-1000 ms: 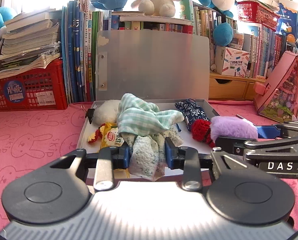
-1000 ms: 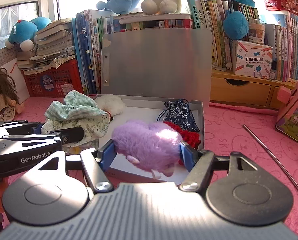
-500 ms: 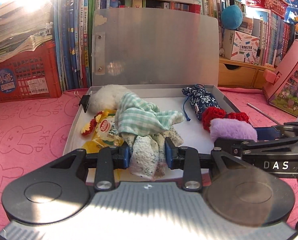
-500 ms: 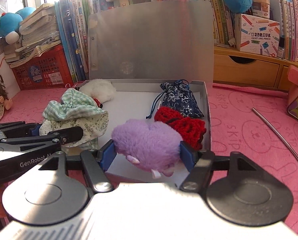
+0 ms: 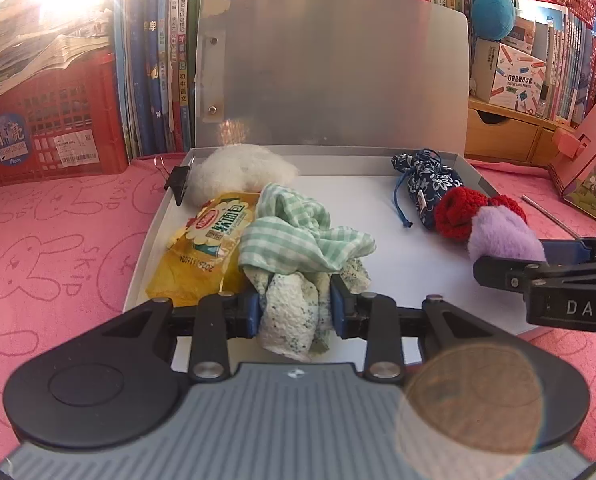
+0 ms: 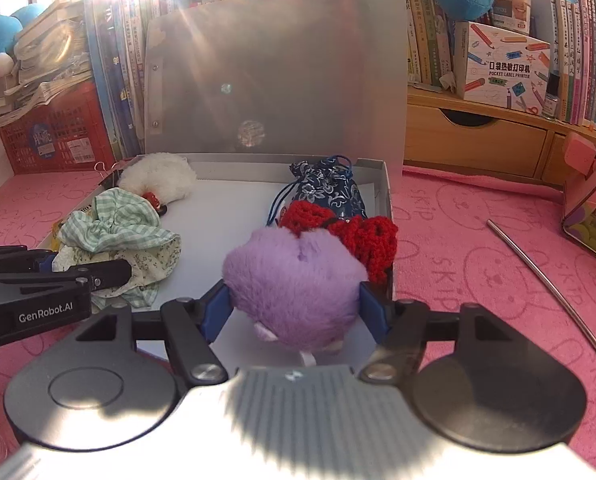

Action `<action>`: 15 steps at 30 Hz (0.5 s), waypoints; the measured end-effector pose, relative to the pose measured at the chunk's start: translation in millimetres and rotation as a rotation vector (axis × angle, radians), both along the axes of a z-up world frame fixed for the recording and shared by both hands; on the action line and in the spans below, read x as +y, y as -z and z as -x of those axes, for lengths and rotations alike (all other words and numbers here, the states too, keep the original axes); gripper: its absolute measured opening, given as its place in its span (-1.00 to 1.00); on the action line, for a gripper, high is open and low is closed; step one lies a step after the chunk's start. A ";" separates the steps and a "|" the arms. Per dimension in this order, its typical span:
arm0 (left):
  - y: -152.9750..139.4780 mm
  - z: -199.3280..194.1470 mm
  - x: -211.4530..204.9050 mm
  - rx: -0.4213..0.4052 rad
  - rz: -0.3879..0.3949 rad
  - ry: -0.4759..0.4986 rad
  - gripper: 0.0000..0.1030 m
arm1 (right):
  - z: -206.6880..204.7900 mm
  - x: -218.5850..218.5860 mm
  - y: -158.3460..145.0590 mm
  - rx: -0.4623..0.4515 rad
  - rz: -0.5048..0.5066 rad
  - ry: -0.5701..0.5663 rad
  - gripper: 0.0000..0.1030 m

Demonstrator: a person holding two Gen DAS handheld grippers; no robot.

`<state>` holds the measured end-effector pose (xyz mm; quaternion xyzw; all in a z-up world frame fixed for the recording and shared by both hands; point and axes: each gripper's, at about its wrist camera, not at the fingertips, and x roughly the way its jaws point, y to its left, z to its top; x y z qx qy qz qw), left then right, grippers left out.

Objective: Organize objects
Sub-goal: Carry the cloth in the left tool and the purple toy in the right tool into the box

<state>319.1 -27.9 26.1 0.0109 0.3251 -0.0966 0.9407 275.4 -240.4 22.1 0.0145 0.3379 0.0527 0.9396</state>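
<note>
2 loads hang over the open box [image 5: 154, 232] for stowing: the left gripper [image 5: 294, 307] pinches bunched cloths [image 5: 298, 248] (narrowly), the right gripper [image 6: 294, 308] clasps a purple plush [image 6: 294, 280].

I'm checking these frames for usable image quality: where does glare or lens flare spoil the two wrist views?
Left wrist view: sunlight blows out the top-left corner over the stacked papers, and a round brownish flare sits on the left gripper body at lower right. Right wrist view: glare whitens the top centre above the box lid, with small flare spots on it.
</note>
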 end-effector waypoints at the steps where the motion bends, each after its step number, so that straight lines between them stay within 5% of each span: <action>1: 0.5 -1.2 -0.4 0.002 0.000 -0.002 -0.25 | -1.3 -1.9 1.6 0.005 -0.005 0.006 0.34; 9: 4.0 -3.5 -6.1 -0.008 -0.018 0.001 -0.22 | -1.3 -4.0 6.8 0.007 -0.011 -0.002 0.34; 15: -1.3 5.9 -11.0 -0.021 -0.025 0.042 0.18 | 3.9 -5.6 0.7 -0.028 -0.022 -0.001 0.55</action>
